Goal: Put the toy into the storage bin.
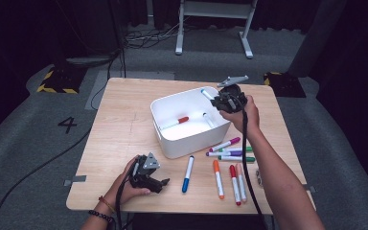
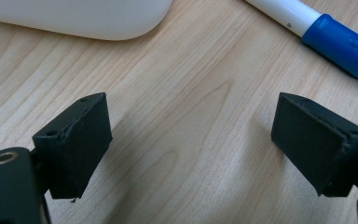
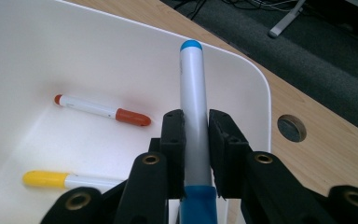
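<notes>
The white bin (image 1: pixel 172 139) sits mid-bench with a red-capped marker (image 3: pixel 101 110) and a yellow-capped marker (image 3: pixel 65 179) lying inside. Right gripper (image 3: pixel 196 140) has its jaws clamped on a light-blue marker (image 3: pixel 193 107) over the bin's far right corner. Left gripper (image 2: pixel 191 140) rests near-left, jaws wide apart and holding nothing. A "4" (image 1: pixel 67 124) is marked on the floor.

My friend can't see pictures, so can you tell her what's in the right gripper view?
A black claw is shut on a white marker with a light-blue end, holding it over a white plastic bin. Inside the bin lie a white marker with a red cap and one with a yellow cap.
</notes>
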Action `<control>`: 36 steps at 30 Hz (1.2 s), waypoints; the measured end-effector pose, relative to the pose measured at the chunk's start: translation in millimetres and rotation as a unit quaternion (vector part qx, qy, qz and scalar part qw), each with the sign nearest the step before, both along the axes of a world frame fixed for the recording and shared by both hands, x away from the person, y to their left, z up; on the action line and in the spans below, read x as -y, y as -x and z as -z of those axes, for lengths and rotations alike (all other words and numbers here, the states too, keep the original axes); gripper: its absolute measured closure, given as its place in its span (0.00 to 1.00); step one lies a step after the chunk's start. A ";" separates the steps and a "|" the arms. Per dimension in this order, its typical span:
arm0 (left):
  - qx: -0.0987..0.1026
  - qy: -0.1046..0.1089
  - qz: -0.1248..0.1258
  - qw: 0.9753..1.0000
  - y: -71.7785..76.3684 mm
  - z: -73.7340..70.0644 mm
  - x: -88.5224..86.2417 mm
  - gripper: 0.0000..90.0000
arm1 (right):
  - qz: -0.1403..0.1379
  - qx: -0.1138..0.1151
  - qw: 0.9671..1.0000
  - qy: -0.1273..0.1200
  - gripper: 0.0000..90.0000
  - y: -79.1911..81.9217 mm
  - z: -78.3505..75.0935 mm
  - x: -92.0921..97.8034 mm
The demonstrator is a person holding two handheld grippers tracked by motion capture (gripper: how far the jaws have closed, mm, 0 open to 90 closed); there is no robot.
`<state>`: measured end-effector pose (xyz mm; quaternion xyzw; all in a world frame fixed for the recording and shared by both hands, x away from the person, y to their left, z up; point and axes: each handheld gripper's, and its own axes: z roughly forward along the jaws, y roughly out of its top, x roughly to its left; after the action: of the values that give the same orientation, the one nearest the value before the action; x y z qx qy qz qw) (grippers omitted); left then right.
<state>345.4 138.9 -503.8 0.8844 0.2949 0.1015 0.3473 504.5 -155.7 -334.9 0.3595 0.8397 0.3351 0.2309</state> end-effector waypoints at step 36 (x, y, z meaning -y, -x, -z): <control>0.000 0.001 -0.001 1.000 0.3 0.3 -0.1 0.14 | 0.005 -0.035 0.999 0.008 0.75 -12.7 16.6 7.5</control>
<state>345.1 139.0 -504.1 0.8840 0.2956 0.1010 0.3479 517.2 -163.2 -351.5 0.3735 0.8482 0.3140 0.2060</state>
